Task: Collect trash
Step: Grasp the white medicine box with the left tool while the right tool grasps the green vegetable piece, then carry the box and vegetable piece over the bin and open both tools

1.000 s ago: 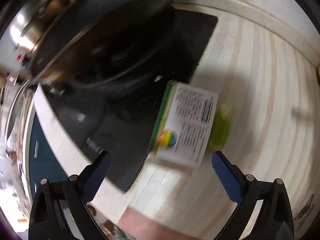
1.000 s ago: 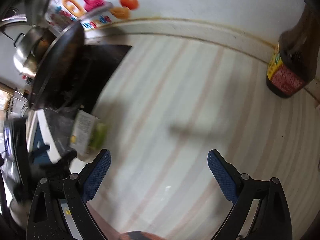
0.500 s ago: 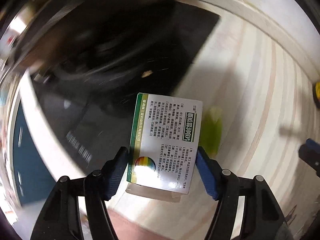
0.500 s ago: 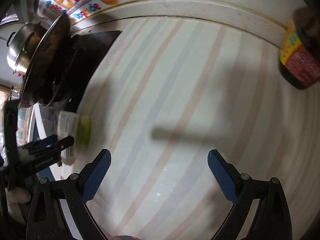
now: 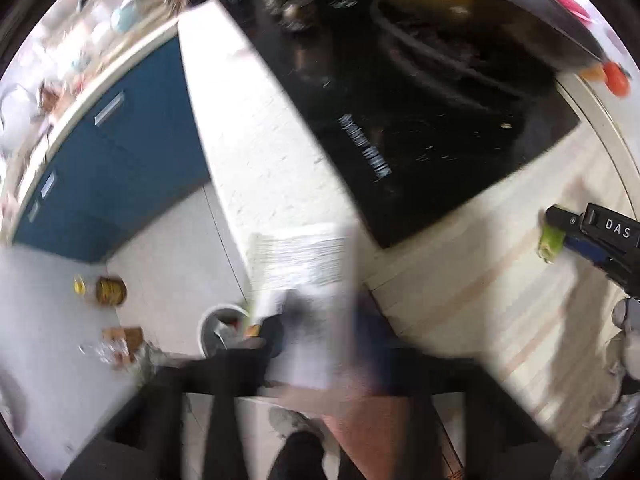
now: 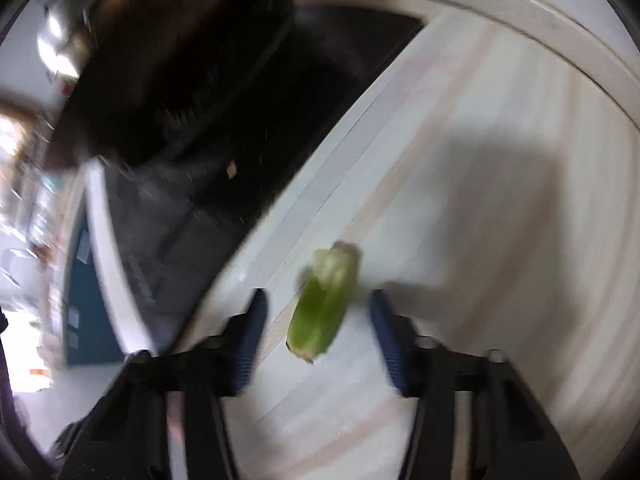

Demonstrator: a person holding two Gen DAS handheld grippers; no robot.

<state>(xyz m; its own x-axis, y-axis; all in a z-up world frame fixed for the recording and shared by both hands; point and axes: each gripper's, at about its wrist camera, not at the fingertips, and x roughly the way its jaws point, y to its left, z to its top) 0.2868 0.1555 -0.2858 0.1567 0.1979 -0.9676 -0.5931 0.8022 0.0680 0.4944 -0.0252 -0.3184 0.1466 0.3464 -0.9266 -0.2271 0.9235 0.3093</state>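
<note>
Jaws of the left gripper (image 5: 316, 344) have just closed, pinching a blurred white box (image 5: 308, 280) carried out past the tabletop (image 5: 472, 280) edge, above a bin (image 5: 218, 330) on the floor. Right gripper (image 6: 316, 320) jaws have been narrowing around a green scrap (image 6: 324, 304) lying on the tabletop, pads not yet touching. Next, probably: drop the box in the bin, pinch the scrap.

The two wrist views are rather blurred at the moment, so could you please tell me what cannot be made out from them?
- Left wrist: the box in the left gripper is motion-smeared, so its print is unreadable.
- Left wrist: the floor bin is partly covered by the gripper; its contents are unclear.
- Right wrist: whether the right gripper pads touch the green scrap is blurred.
</note>
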